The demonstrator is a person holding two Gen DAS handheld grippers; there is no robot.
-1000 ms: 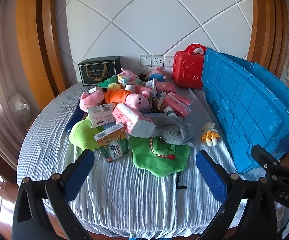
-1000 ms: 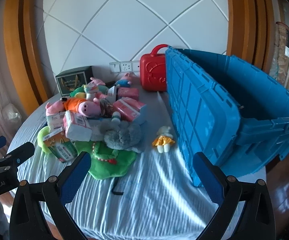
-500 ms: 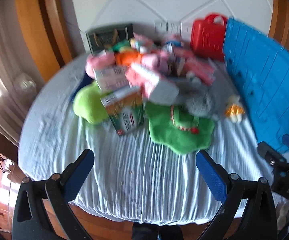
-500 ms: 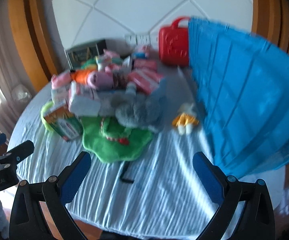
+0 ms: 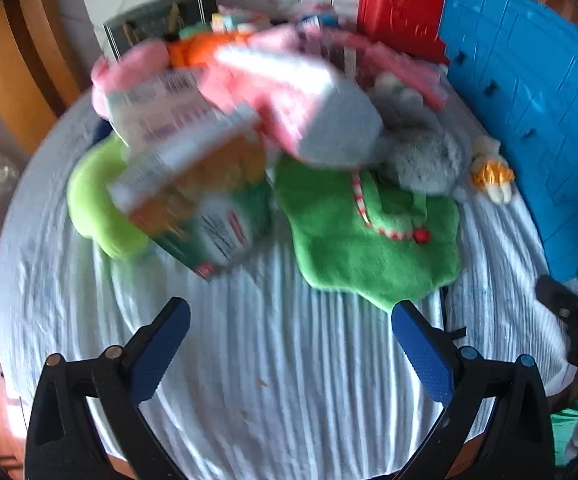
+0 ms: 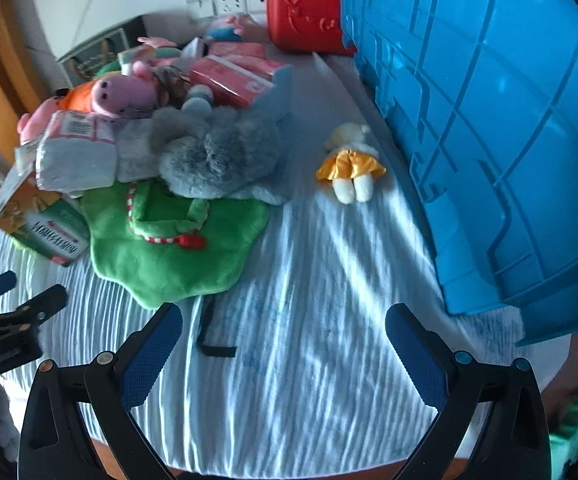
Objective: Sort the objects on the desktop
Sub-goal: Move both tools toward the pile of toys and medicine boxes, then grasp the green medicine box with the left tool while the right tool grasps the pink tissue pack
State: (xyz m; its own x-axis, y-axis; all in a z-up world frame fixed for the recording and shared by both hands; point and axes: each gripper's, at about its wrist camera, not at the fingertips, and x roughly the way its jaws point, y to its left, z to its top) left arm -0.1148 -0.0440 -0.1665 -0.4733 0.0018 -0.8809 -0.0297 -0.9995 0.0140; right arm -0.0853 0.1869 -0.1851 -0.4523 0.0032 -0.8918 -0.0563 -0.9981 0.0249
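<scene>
Both tongs, left [image 5: 287, 334] and right [image 6: 283, 334], gape wide and empty short of the toy heap beside the blue crate [image 6: 489, 120], where a careless grab at the green box [image 5: 205, 200] could topple the tissue pack [image 5: 309, 116] leaning above it

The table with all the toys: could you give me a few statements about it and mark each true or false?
1. Both tongs, left and right, are open and empty. True.
2. The grey plush lies partly on the green plush mat. True.
3. The small doll in the yellow dress sits inside the blue crate. False: it lies on the tablecloth beside the crate.
4. The red case is nearest the tongs. False: it stands at the far end.
</scene>
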